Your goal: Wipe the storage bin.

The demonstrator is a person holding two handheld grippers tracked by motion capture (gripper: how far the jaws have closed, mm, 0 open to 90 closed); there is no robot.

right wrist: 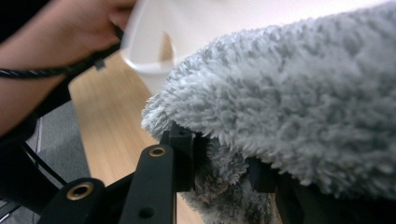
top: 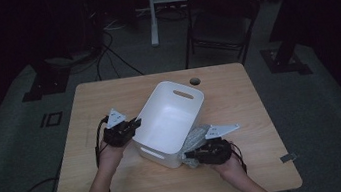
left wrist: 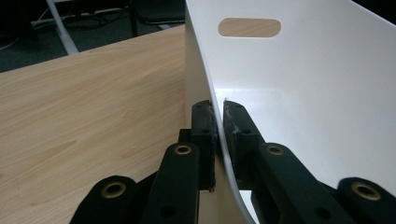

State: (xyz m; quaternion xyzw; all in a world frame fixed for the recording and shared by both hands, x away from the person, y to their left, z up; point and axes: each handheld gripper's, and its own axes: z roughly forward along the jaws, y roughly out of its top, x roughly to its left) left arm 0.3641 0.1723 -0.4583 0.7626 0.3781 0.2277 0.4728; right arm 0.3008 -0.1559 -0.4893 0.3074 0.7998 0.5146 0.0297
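High view: white bin pinched at one wall, grey cloth gripped beside it

High view, largest first: wooden surface [top: 120,184] under everything, pale grain, round hole near its far edge beyond the bin. On its middle, set at a slant, the white bin [top: 171,118], open side up, slot handle in the far end wall and another in the near one. Just beside the bin's near right corner, touching its outer wall, a fluffy grey cloth [top: 195,135], bunched and partly lifted off the wood. Against the bin's left long wall, the left hand-held gripper [top: 134,123], grey three-cornered plate on top, cable trailing back along the forearm. At the bin's near right corner, the right hand-held gripper [top: 192,154], likewise plated, hand behind it.

Left gripper view: jaws clenched on the bin's [left wrist: 303,93] thin left wall, one pad outside, one inside, rim curving up between them; slot handle at the far end, bare wood to the bin's outer side.

Right gripper view: jaws clamped on a fold of the cloth [right wrist: 289,102], pile spilling over and hiding the far jaw; bin's rounded corner [right wrist: 154,51] just past the cloth, other hand at it.
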